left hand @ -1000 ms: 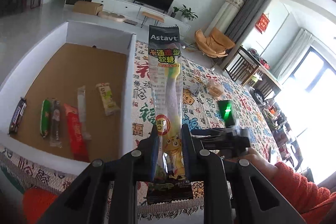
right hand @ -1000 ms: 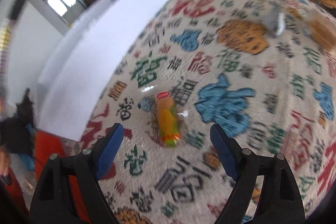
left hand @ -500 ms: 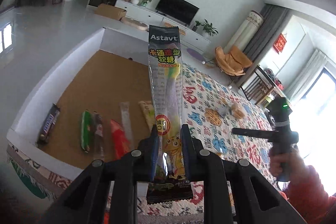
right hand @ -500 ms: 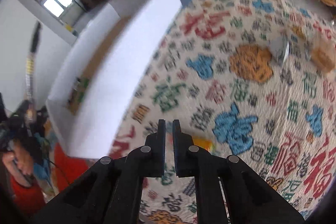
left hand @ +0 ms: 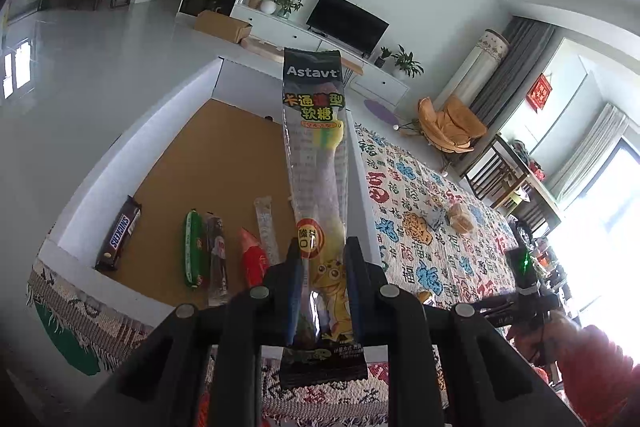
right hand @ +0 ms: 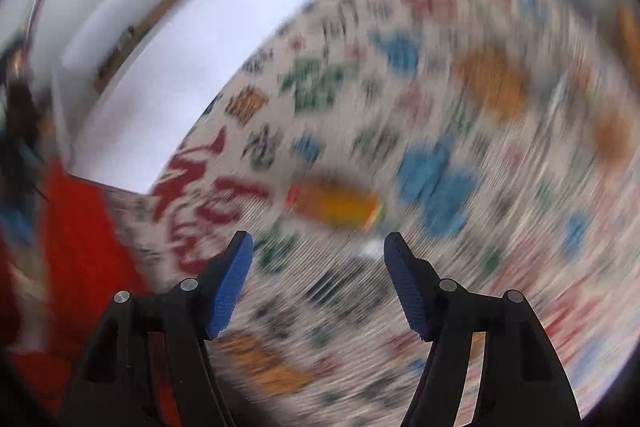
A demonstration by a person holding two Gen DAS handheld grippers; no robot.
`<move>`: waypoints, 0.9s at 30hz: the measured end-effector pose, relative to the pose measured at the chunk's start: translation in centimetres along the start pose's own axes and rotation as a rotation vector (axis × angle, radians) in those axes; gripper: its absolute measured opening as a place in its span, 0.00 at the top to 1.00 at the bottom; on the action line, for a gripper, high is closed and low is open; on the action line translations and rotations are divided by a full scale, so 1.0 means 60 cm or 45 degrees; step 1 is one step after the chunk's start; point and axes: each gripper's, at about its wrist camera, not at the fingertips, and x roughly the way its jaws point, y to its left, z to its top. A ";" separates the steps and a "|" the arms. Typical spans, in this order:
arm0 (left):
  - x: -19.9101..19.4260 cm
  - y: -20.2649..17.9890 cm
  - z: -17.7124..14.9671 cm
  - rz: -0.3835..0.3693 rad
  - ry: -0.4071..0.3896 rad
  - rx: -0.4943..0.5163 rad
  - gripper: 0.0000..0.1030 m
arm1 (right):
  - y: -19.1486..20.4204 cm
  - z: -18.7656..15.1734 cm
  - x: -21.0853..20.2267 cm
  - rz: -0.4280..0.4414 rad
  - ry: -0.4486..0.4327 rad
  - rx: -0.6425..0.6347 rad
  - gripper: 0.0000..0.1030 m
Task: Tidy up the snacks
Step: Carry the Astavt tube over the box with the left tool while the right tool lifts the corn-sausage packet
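My left gripper (left hand: 321,259) is shut on a long clear gummy candy packet (left hand: 316,155) with a black top, which stands upright over the near right edge of a white-walled box (left hand: 132,151). Several snacks lie in a row on the box's brown floor: a Snickers bar (left hand: 119,231), a green packet (left hand: 193,249), a red packet (left hand: 253,259). In the blurred right wrist view my right gripper (right hand: 318,251) points down at the patterned cloth, its jaws opening with nothing between them. An orange-yellow snack (right hand: 334,203) lies on the cloth just beyond its fingertips.
The patterned tablecloth (left hand: 424,211) stretches to the right of the box, with a small bread-like snack (left hand: 460,219) on it. A person's red sleeve (left hand: 592,375) and the other gripper (left hand: 524,291) show at the right edge. The box's white wall (right hand: 180,67) rises left of the right gripper.
The left gripper carried the candy packet leftward toward the box. The right gripper went from wide open to shut to open again; the orange-yellow snack still lies on the cloth.
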 end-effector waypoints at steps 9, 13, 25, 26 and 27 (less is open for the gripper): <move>0.026 -0.016 -0.004 -0.068 0.017 -0.024 0.81 | -0.137 -0.013 0.042 0.452 -0.165 0.672 0.31; 0.027 -0.011 -0.005 -0.072 0.013 -0.044 0.81 | -0.106 0.042 0.036 0.329 -0.260 0.614 0.32; 0.039 -0.002 -0.005 -0.109 0.011 -0.057 0.81 | -0.095 -0.029 0.072 0.420 -0.075 0.876 0.30; 0.041 -0.001 -0.005 -0.115 0.010 -0.061 0.81 | -0.097 -0.020 0.074 0.419 -0.132 0.881 0.30; 0.041 -0.002 -0.005 -0.122 0.010 -0.064 0.81 | -0.096 -0.005 0.070 0.385 -0.204 0.882 0.30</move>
